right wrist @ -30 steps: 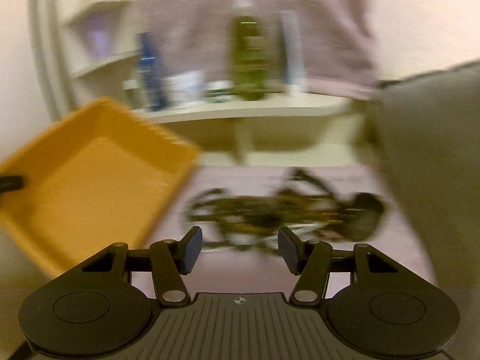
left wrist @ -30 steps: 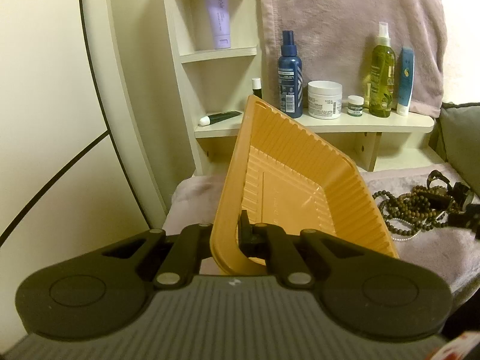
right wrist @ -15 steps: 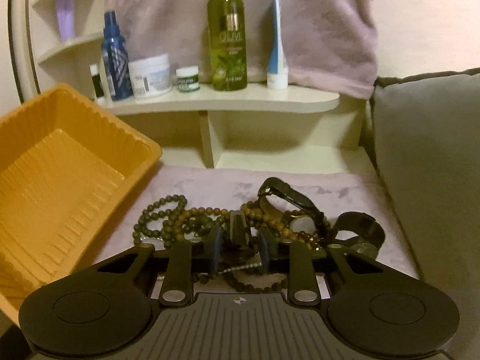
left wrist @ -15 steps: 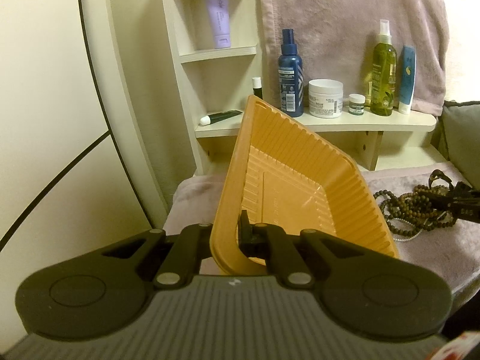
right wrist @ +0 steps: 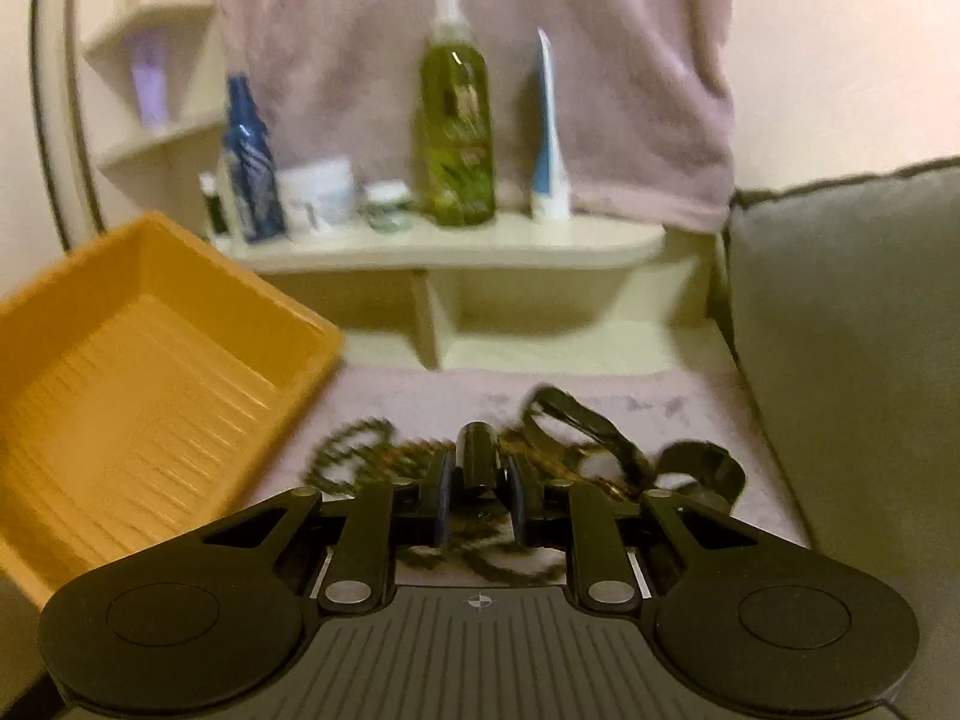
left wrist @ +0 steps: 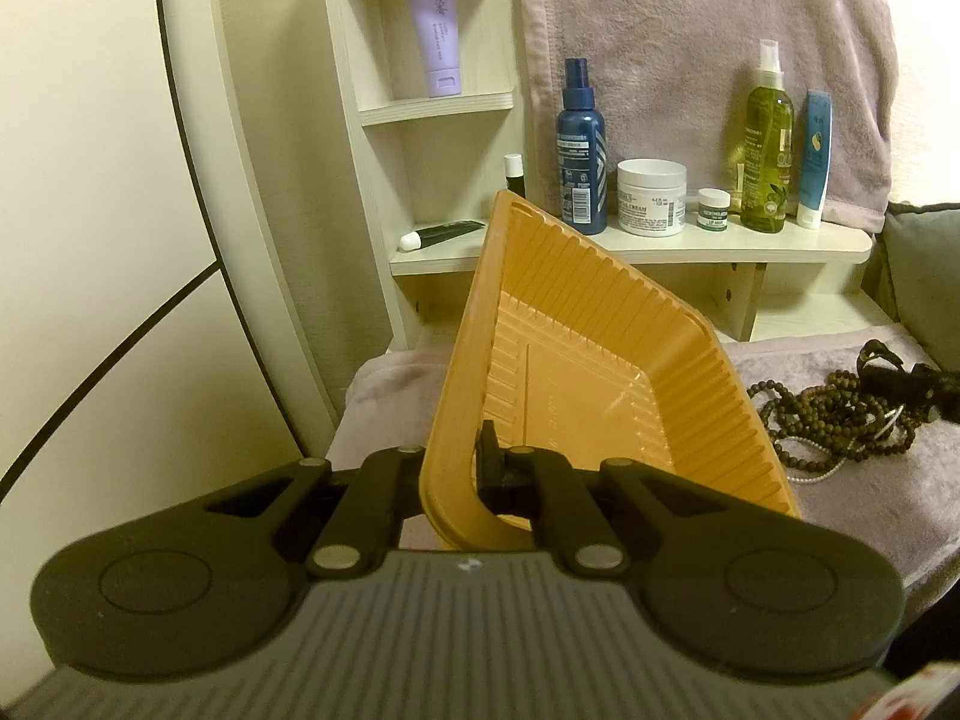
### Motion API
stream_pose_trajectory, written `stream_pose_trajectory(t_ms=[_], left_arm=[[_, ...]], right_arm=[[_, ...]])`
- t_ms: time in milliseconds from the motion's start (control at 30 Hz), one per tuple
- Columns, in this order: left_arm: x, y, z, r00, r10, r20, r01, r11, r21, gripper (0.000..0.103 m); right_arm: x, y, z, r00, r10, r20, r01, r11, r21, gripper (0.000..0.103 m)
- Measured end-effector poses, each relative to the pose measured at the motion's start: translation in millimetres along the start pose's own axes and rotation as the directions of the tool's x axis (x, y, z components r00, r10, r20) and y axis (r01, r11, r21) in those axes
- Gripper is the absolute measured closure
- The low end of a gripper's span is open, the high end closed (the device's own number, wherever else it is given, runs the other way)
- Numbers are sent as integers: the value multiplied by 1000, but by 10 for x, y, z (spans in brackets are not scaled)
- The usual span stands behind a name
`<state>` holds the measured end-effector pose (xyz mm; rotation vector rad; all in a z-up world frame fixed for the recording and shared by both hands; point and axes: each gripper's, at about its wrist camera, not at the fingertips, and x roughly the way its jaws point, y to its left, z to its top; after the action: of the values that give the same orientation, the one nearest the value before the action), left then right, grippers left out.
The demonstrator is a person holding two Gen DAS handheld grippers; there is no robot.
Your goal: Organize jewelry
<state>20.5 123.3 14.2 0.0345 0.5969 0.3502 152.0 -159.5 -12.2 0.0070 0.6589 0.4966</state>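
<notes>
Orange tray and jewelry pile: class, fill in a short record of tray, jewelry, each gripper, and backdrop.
tray: orange tray, tilted, empty
left gripper: shut on tray rim
jewelry: bead strands tangled with black straps, on mauve cloth
right gripper: jaws just closed, on a dark piece from the pile
backdrop: shelf of toiletry bottles

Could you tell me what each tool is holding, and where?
Left tool pinches the orange tray by its near rim; right tool grips a dark strap from the jewelry pile.

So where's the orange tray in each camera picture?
Left wrist: orange tray fills the centre, tilted, its near wall pinched by the left gripper.
Right wrist: same tray at the left edge.
Shared landmark: green bottle on the shelf.
</notes>
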Motion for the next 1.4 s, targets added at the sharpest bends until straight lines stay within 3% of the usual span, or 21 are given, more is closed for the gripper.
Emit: stream_pose_trajectory(t_ms=[133, 300, 467, 700, 833, 1067, 1333, 1400], left_arm=[[-2, 4, 0, 1000, -1, 2, 1, 1000, -1, 98], [-10, 5, 1, 1000, -3, 8, 3, 1000, 3, 98], [-12, 18, -7, 1000, -6, 7, 6, 1000, -6, 98], [-22, 25, -9, 1000, -14, 11, 14, 1000, -13, 98], [-17, 40, -12, 1000, -16, 13, 16, 1000, -16, 98], [-17, 40, -16, 1000, -16, 13, 16, 1000, -16, 98], [-15, 39, -19, 1000, -15, 12, 15, 1000, -16, 98], [-13, 42, -19, 1000, -13, 10, 13, 1000, -17, 98]], right_arm=[[-146, 212, 84, 989, 144, 21, -145, 989, 19, 84], [-82, 671, 59, 946, 323, -37, -324, 946, -6, 84], [103, 1023, -82, 932, 344, -111, -351, 935, -48, 84], [164, 1076, -179, 917, 378, -128, -386, 922, -39, 82], [57, 928, -124, 938, 337, -79, -340, 940, -16, 74], [10, 353, -183, 990, 125, -68, -123, 992, 31, 73], [-41, -339, -222, 995, -94, -43, 97, 992, 75, 73], [-40, -438, -226, 990, -138, -38, 140, 988, 71, 68]])
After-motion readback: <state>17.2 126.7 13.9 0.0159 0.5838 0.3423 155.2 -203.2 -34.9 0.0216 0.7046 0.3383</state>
